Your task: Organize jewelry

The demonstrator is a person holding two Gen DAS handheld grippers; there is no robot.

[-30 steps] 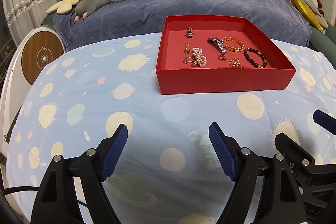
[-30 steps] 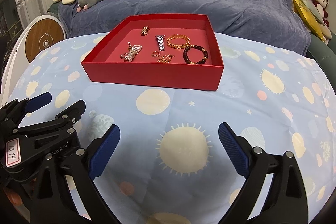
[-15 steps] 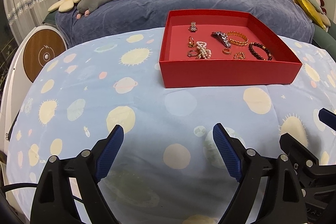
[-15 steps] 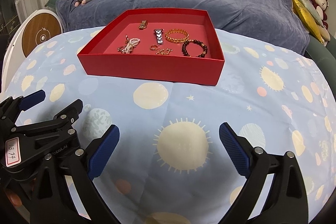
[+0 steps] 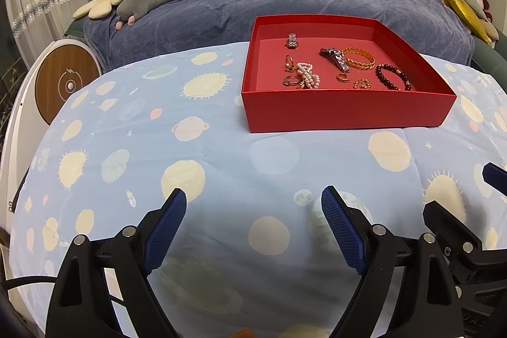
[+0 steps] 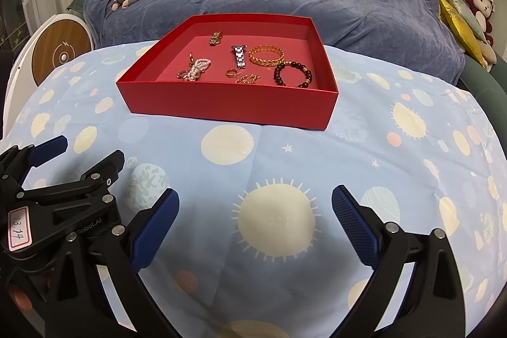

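Both grippers, left (image 5: 253, 211) and right (image 6: 255, 209), hang released above the bedspread (image 5: 190, 167), holding nothing; the jewelry sits loose inside the red tray (image 6: 228, 106), reachable from above.

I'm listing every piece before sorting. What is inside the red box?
The red box holds a gold chain bangle, dark bead bracelet, silver watch band, pearl cluster and several small rings. Its near wall hides the front strip of floor.
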